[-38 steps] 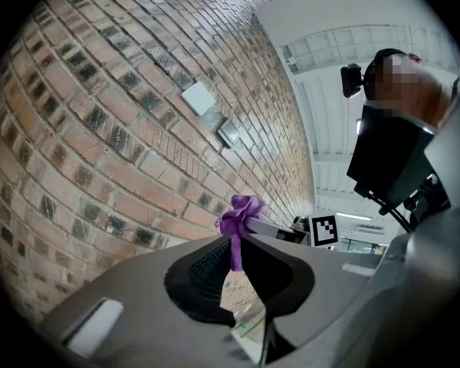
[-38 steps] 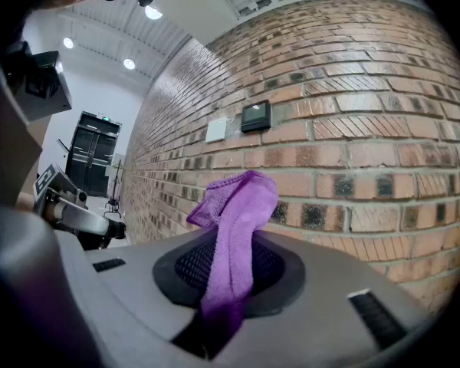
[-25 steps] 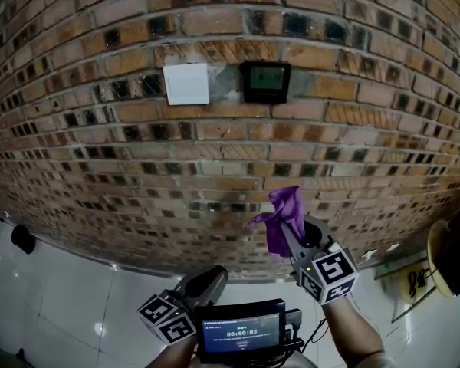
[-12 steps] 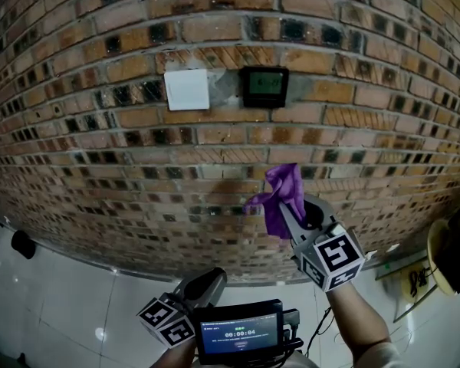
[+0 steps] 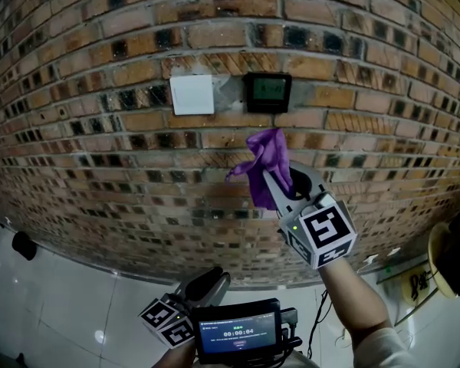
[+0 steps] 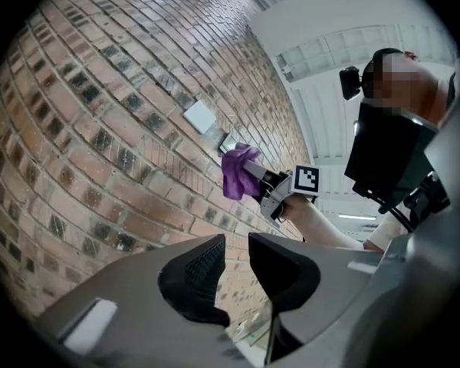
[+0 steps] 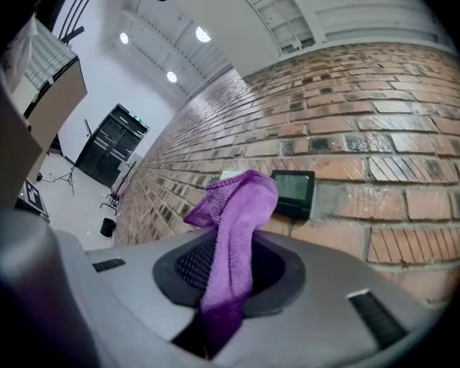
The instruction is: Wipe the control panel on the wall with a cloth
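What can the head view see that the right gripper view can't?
Only the head view shows the left gripper and the small screen beside it. Only the right gripper view shows dark doors far down the room and ceiling lights. Both show the purple cloth held in the right gripper, the control panel and the brick wall.

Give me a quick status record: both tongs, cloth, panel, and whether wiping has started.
Right tongs: shut on cloth, raised toward wall
Cloth: purple, bunched, sticks up past the tips
Panel: dark, small screen, mounted on brick wall
White plate: just left of panel
Cloth vs panel: cloth sits below panel in head view; no contact seen
Left tongs: slightly apart, empty, held low
Wiping: not yet begun, by the look of it
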`<control>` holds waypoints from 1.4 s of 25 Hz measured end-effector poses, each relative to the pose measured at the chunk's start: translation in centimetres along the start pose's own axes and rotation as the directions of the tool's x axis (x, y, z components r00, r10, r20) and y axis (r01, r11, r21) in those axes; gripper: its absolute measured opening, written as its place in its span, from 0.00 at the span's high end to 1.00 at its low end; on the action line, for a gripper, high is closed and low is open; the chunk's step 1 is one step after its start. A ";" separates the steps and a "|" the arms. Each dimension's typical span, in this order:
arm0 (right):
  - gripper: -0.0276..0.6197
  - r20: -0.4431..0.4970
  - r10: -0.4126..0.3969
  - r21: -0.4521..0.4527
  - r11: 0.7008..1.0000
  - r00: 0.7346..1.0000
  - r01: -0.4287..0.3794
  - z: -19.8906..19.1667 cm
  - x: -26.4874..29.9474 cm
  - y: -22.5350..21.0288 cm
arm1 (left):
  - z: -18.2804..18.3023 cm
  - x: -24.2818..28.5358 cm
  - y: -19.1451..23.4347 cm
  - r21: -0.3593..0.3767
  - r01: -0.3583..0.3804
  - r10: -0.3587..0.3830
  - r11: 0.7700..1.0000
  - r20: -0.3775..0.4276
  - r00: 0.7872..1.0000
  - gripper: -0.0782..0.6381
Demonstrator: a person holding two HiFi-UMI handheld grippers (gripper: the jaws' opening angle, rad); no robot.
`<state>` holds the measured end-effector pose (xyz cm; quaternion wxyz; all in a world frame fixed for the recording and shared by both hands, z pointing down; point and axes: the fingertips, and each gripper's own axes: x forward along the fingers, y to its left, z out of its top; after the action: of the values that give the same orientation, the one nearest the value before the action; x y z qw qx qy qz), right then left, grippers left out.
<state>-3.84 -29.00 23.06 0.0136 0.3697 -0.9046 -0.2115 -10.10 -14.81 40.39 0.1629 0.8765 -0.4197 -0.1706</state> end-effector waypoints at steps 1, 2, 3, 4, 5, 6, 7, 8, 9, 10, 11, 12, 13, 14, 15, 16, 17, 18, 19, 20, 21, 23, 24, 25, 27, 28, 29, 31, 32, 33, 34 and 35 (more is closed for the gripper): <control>0.84 0.009 0.002 -0.014 1.000 1.000 -0.001 0.5 0.6 0.0 | 0.1 -0.1 0.0 0.002 -0.002 0.002 1.000 0.004 1.000 0.75; 0.84 0.017 0.004 -0.029 1.000 1.000 -0.003 0.9 1.2 0.1 | 0.1 -0.1 0.1 0.003 -0.004 0.004 1.000 0.007 1.000 0.74; 0.84 0.021 0.007 -0.040 0.999 1.000 -0.006 1.2 1.7 0.1 | 0.2 -0.2 0.1 0.005 -0.005 0.005 1.000 0.009 1.000 0.74; 0.84 0.023 0.009 -0.046 0.999 1.000 -0.008 1.4 2.2 0.1 | 0.2 -0.2 0.1 0.006 -0.006 0.006 1.000 0.010 1.000 0.74; 0.84 0.025 0.012 -0.048 0.999 1.000 -0.011 1.6 2.7 0.1 | 0.3 -0.3 0.2 0.007 -0.007 0.007 1.000 0.012 1.000 0.74; 0.84 0.027 0.015 -0.051 0.999 1.000 -0.014 1.8 3.2 0.2 | 0.4 -0.3 0.3 0.008 -0.009 0.009 1.000 0.014 1.000 0.74; 0.84 0.031 0.018 -0.053 0.998 0.999 -0.016 2.0 3.7 0.1 | 0.5 -0.4 0.3 0.009 -0.011 0.010 1.000 0.016 1.000 0.74; 0.84 0.036 0.019 -0.056 0.998 0.999 -0.017 2.4 4.1 0.1 | 0.6 -0.4 0.4 0.009 -0.012 0.012 1.000 0.018 1.000 0.74; 0.84 0.043 0.020 -0.057 0.998 0.999 -0.017 2.8 4.5 0.0 | 0.6 -0.5 0.5 0.010 -0.014 0.014 1.000 0.019 1.000 0.74; 0.84 0.051 0.019 -0.059 0.998 0.999 -0.016 3.2 4.9 -0.1 | 0.7 -0.5 0.6 0.010 -0.016 0.015 1.000 0.020 1.000 0.74; 0.84 0.059 0.018 -0.061 0.998 0.998 -0.015 3.6 5.3 -0.2 | 0.7 -0.5 0.6 0.011 -0.016 0.016 1.000 0.020 1.000 0.74; 0.84 0.067 0.018 -0.064 0.998 0.998 -0.013 4.1 5.8 -0.4 | 0.7 -0.4 0.6 0.011 -0.016 0.016 1.000 0.020 1.000 0.74; 0.84 0.074 0.017 -0.068 0.998 0.997 -0.012 4.5 6.2 -0.5 | 0.8 -0.4 0.7 0.012 -0.016 0.015 1.000 0.019 1.000 0.74; 0.84 0.080 0.015 -0.071 0.997 0.997 -0.010 4.9 6.8 -0.7 | 0.8 -0.4 0.7 0.012 -0.015 0.015 1.000 0.018 1.000 0.74; 0.84 0.085 0.014 -0.073 0.997 0.996 -0.007 5.3 7.3 -0.9 | 0.8 -0.3 0.7 0.013 -0.014 0.014 1.000 0.018 1.000 0.74; 0.84 0.090 0.012 -0.073 0.997 0.996 -0.005 5.7 7.8 -1.0 | 0.9 -0.3 0.7 0.014 -0.014 0.013 1.000 0.019 1.000 0.74; 0.84 0.094 0.011 -0.074 0.997 0.996 -0.004 6.0 8.3 -1.1 | 0.9 -0.3 0.7 0.015 -0.014 0.013 1.000 0.019 1.000 0.74; 0.84 0.097 0.011 -0.074 0.997 0.995 -0.004 6.2 8.8 -1.2 | 0.9 -0.3 0.7 0.017 -0.014 0.014 1.000 0.019 1.000 0.74; 0.84 0.099 0.012 -0.074 0.997 0.995 -0.005 6.5 9.3 -1.2 | 0.9 -0.3 0.8 0.018 -0.015 0.014 1.000 0.019 1.000 0.74; 0.84 0.101 0.016 -0.074 0.997 0.995 -0.008 6.6 9.7 -1.1 | 1.0 -0.3 0.8 0.020 -0.016 0.016 1.000 0.020 1.000 0.74; 0.84 0.103 0.020 -0.075 0.997 0.994 -0.012 6.7 10.2 -1.0 | 1.0 -0.3 0.9 0.021 -0.018 0.017 1.000 0.021 1.000 0.74; 0.84 0.104 0.026 -0.082 0.996 0.994 -0.018 6.8 11.0 -0.8 | 1.1 -0.4 1.0 0.023 -0.021 0.021 1.000 0.021 1.000 0.74; 0.84 0.103 0.028 -0.085 0.996 0.994 -0.019 6.8 11.3 -0.8 | 1.2 -0.4 1.1 0.024 -0.023 0.022 0.999 0.022 1.000 0.74; 0.84 0.099 0.029 -0.087 0.996 0.995 -0.020 6.8 11.6 -0.8 | 1.2 -0.4 1.2 0.024 -0.024 0.024 0.999 0.022 0.999 0.74; 0.84 0.089 0.029 -0.089 0.996 0.996 -0.021 6.6 12.2 -0.9 | 1.3 -0.4 1.2 0.022 -0.027 0.026 0.999 0.025 0.999 0.74; 0.84 0.084 0.029 -0.089 0.996 0.996 -0.021 6.5 12.3 -1.0 | 1.4 -0.4 1.2 0.021 -0.028 0.027 0.999 0.026 0.999 0.74; 0.84 0.081 0.026 -0.091 0.996 0.996 -0.019 6.5 12.5 -1.1 | 1.4 -0.4 1.2 0.020 -0.028 0.027 0.999 0.026 0.999 0.74; 0.84 0.082 0.017 -0.096 0.995 0.997 -0.009 6.6 12.6 -1.7 | 1.4 -0.3 1.2 0.017 -0.026 0.026 1.000 0.025 0.999 0.74; 0.84 0.083 0.010 -0.097 0.995 0.997 -0.002 6.7 12.5 -2.1 | 1.4 -0.3 1.2 0.015 -0.025 0.024 1.000 0.025 0.999 0.74; 0.83 0.082 0.002 -0.098 0.995 0.997 0.006 6.7 12.5 -2.4 | 1.4 -0.2 1.1 0.014 -0.023 0.023 1.000 0.026 0.999 0.74; 0.84 0.079 -0.006 -0.100 0.995 0.997 0.014 6.6 12.3 -2.8 | 1.3 -0.1 1.1 0.014 -0.021 0.021 1.000 0.025 0.999 0.74; 0.84 0.077 -0.016 -0.102 0.995 0.997 0.023 6.5 12.1 -3.2 | 1.3 0.0 1.1 0.014 -0.020 0.019 1.000 0.025 1.000 0.74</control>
<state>-11.69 -36.82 14.23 -0.0039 0.3690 -0.8888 -0.2716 -11.41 -15.58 39.71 0.1533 0.8712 -0.4314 -0.1769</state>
